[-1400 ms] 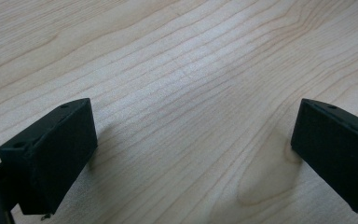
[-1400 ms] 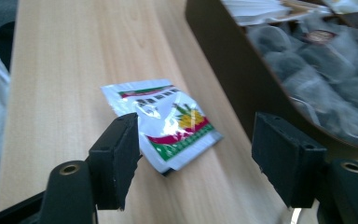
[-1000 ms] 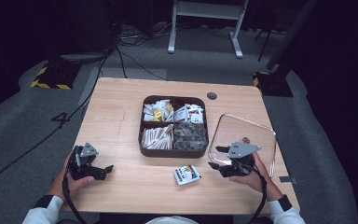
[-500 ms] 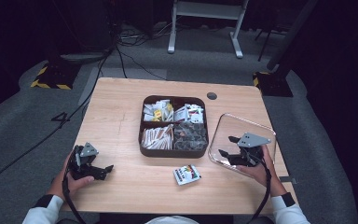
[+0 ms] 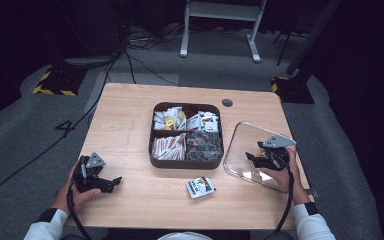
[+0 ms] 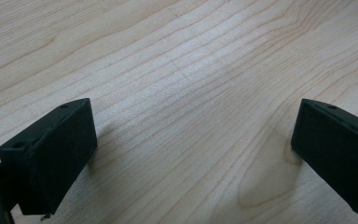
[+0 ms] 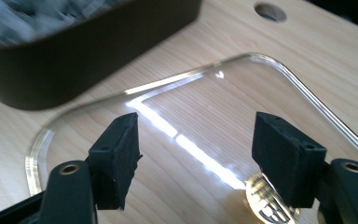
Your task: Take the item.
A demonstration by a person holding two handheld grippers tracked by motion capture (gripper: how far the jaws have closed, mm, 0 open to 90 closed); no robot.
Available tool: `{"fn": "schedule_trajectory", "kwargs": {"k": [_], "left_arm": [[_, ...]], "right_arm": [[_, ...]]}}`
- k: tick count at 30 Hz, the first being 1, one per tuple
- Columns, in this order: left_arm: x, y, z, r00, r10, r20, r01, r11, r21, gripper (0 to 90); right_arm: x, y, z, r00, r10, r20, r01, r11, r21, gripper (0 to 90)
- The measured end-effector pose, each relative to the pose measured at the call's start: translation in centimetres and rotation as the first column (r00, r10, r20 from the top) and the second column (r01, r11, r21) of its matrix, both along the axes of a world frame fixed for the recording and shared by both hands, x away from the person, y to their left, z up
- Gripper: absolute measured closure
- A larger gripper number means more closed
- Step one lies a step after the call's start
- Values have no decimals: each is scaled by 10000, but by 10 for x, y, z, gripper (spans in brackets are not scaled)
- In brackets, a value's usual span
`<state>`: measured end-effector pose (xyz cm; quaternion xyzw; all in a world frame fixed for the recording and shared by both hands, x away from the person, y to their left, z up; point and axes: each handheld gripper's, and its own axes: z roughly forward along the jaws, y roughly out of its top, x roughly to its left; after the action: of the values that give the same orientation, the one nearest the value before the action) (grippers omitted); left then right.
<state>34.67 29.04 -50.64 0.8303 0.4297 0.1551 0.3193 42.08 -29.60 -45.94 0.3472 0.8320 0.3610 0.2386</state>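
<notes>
My right tool [image 5: 254,159], jaws spread, hovers over the clear lid [image 7: 205,116] lying flat on the worktop [image 5: 130,130] right of the tray [image 5: 186,162]: stiff, slick, probably light (take the small knob [image 7: 265,200], not the flush rim); left tool [image 5: 111,182] spread, idle.

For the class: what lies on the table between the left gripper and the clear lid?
In the high view, a small printed packet lies on the table between the left gripper and clear lid.

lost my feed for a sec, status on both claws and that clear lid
Left claw open, on bare table. Right claw open, over clear lid, not gripping. Lid flat beside tray. Nothing blocking.
</notes>
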Motion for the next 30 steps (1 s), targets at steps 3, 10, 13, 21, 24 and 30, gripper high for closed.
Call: {"fn": "schedule_trajectory", "kwargs": {"k": [3,10,13,21,24,30], "left_arm": [[0,0,0,10000,-4,2,4,10000,-14,5],[0,0,0,10000,-8,-4,8,10000,0,4],[0,0,0,10000,-16,-3,16,10000,-3,4],[0,0,0,10000,-17,-3,17,10000,-4,4],[0,0,0,10000,-17,-4,17,10000,-5,4],[0,0,0,10000,-19,-2,19,10000,-3,4]], "right_arm": [[5,-8,-7,9989,-400,-232,401,9992,32,333],[10,-24,-18,9936,-1053,-411,1054,9944,-10,340],[11,-30,-20,9919,-1216,-369,1225,9922,214,345],[17,-38,-32,9856,-1451,-864,1479,9887,263,436],[18,-39,-35,9859,-1402,-918,1444,9887,410,502],[19,-42,-36,9850,-1484,-876,1534,9867,540,581]]}}
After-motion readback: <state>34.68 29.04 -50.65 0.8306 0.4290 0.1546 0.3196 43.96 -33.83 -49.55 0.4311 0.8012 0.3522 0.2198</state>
